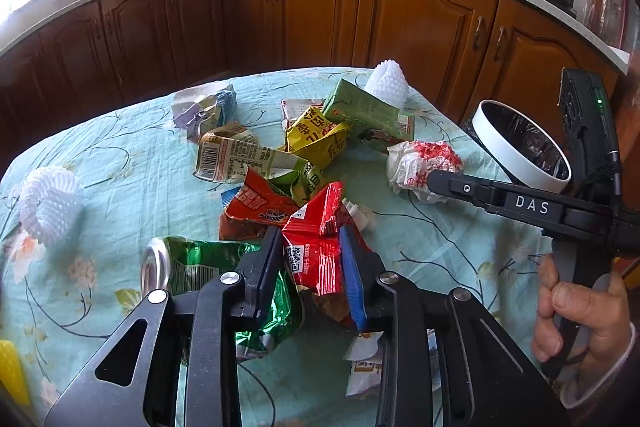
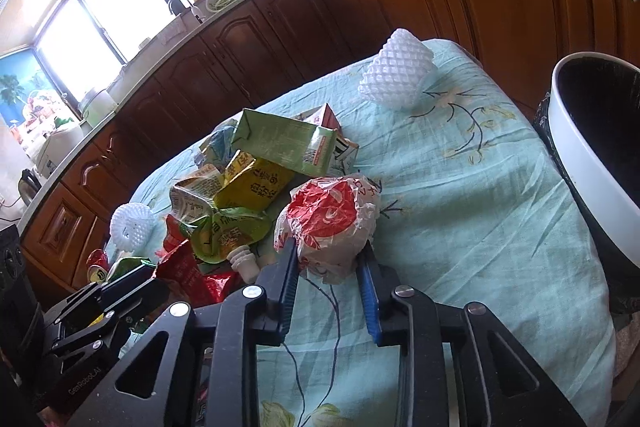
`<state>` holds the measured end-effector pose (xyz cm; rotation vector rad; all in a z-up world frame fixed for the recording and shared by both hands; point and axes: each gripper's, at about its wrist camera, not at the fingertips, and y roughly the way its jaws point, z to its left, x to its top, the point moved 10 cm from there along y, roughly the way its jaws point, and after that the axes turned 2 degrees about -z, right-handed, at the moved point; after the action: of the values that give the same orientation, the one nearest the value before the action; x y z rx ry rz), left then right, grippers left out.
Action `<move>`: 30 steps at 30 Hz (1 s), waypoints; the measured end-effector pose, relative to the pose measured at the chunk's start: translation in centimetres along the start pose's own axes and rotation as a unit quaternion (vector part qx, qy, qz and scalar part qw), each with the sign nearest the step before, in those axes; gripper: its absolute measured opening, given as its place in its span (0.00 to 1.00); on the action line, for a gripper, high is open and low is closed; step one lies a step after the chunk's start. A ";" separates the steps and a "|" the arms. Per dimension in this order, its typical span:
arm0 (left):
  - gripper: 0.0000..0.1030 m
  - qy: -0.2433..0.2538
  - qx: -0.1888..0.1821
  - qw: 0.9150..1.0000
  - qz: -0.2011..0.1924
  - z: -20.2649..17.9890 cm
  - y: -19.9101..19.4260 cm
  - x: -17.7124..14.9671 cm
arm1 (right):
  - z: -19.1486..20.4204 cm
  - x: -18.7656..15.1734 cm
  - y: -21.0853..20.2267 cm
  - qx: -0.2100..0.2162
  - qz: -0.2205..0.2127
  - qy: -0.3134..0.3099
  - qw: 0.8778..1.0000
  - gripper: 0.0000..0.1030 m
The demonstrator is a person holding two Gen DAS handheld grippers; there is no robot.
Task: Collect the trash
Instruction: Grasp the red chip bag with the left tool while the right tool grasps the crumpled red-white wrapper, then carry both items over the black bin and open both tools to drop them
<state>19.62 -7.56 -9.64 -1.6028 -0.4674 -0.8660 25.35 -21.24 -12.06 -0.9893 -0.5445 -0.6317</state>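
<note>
We have our left gripper (image 1: pixel 310 259) set around the red snack wrapper (image 1: pixel 316 247) near the front edge of the table (image 1: pixel 120 163), its jaws partly closed with the pads touching or nearly touching the foil on both sides; we cannot tell whether it is truly pinched. Our right gripper (image 2: pixel 330 259) straddles the crumpled red-and-white paper wad (image 2: pixel 328 223) toward the right side of the table, jaws about half open and close against it on both sides, and whether they grip is not clear either. The white bin (image 2: pixel 592 155), lined in black, stands just off the right edge. The rest of the litter, the green carton (image 1: pixel 366 111), the yellow packet (image 1: pixel 316 139) and the crushed green can (image 1: pixel 188 267), lies heaped at the table's middle and front. We judge the wrapper risky: slick foil may slide from the pads when lifted, or drag the can beside it toward the front edge. The wad is springy and loosely balled, so a shallow bite could let it roll away across the cloth before reaching the bin.
</note>
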 end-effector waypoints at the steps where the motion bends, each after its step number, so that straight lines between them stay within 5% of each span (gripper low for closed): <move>1: 0.27 -0.001 -0.001 1.000 -0.002 -0.1 -0.2 0.0 | 0.2 0.0 -0.5 0.001 -0.005 -0.005 1.000 0.26; 14: 0.26 -0.017 -0.036 0.998 -0.037 -2.5 -2.3 2.5 | -1.9 -0.2 -7.2 -0.008 -0.048 0.007 0.999 0.26; 30: 0.26 -0.003 -0.102 0.994 -0.044 -11.1 -0.2 7.1 | -12.3 3.3 -14.4 -0.110 -0.105 0.042 0.987 0.26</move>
<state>20.99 -19.36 -3.91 -1.7821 -0.4690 -1.0022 19.17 -38.68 -6.88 -1.1150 -0.5158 -0.9340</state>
